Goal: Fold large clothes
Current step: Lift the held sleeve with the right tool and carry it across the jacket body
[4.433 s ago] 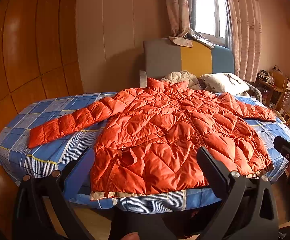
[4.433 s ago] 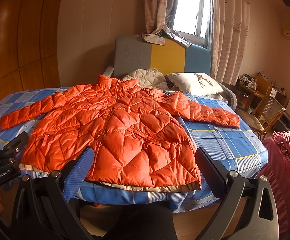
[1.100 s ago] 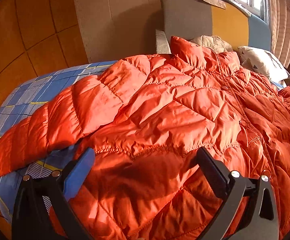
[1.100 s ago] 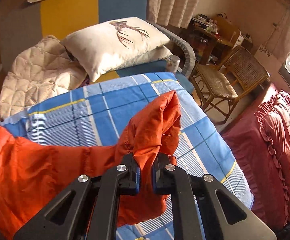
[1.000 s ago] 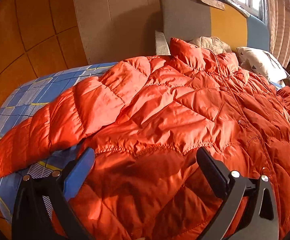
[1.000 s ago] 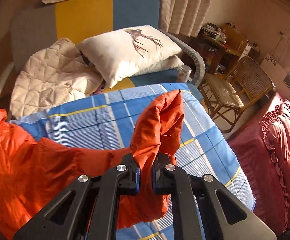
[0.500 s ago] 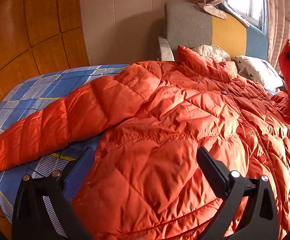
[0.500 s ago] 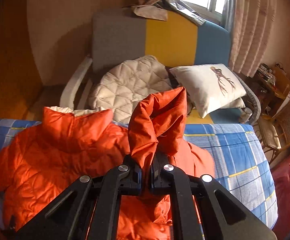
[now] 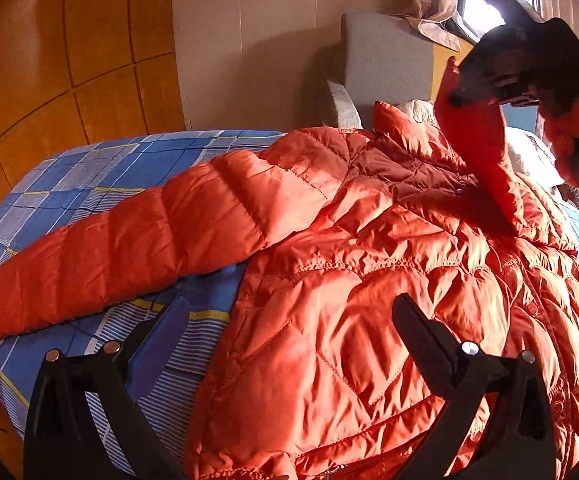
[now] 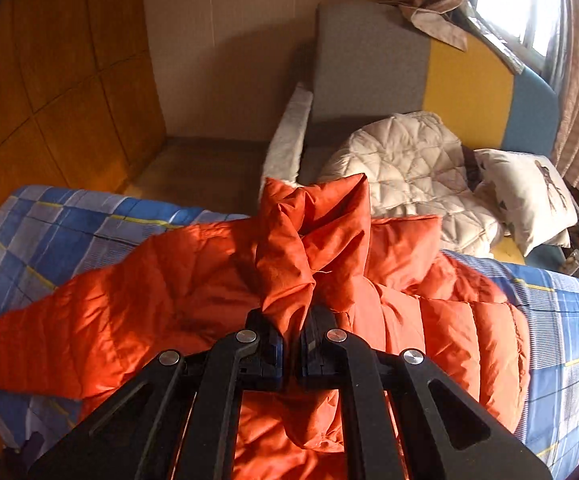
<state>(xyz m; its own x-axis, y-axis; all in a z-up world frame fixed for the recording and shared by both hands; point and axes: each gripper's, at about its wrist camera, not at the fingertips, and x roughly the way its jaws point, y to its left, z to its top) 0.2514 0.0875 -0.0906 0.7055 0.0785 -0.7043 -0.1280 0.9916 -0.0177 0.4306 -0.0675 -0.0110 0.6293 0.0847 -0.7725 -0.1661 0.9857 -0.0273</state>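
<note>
Pinching the sleeve cuff (image 10: 313, 240) in your right gripper (image 10: 292, 354), jaws clenched on it, you hold it raised at frame centre, likely to fold it inward. Your left gripper (image 9: 289, 320) hangs with jaws released, low in its frame. Puffy, quilted, glossy, the orange jacket (image 9: 369, 280) sprawls across the checked bed (image 9: 89, 168).

We see an orange quilted jacket (image 9: 369, 280) spread on a bed (image 9: 89, 184) with a blue checked sheet — one sleeve (image 9: 149, 240) lies flat, stretched toward the left edge. Our left gripper (image 9: 289, 320) hovers over the jacket's lower body, jaws wide apart. At upper right, the right gripper (image 9: 485, 94) pinches the other sleeve's cuff (image 9: 473, 128) — raised above the collar (image 9: 405, 128).
</note>
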